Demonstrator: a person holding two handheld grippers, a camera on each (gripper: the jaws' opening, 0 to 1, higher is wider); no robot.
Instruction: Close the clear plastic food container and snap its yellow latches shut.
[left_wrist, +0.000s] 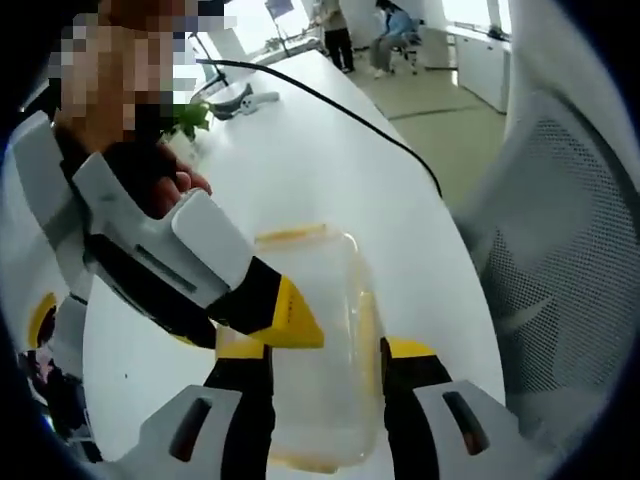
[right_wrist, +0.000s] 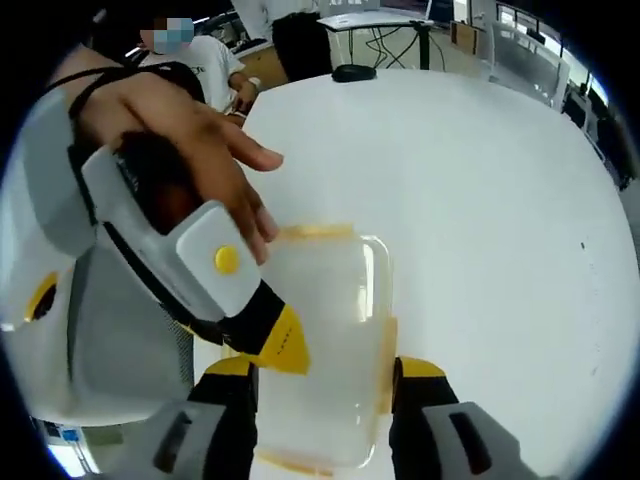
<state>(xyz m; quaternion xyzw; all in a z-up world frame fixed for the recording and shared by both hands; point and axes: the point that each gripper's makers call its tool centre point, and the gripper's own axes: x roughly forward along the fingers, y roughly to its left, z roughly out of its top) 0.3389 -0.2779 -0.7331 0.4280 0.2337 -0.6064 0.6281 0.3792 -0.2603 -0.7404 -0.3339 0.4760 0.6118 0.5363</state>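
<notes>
Both grippers, left (left_wrist: 325, 360) and right (right_wrist: 325, 375), are straddling the lidded container (left_wrist: 315, 340), jaws apart; pressing latches (left_wrist: 290, 236) comes next.

Both grippers (left_wrist: 325, 350) (right_wrist: 325, 370) low, fingers apart.

A food container (left_wrist: 315, 340) sits on the tabletop (left_wrist: 330, 170) between the left claw's (left_wrist: 325, 375) jaws. The right claw (left_wrist: 285, 315) reaches in from the left, touching the container's left edge. A cable (left_wrist: 330, 105) lies behind.
</notes>
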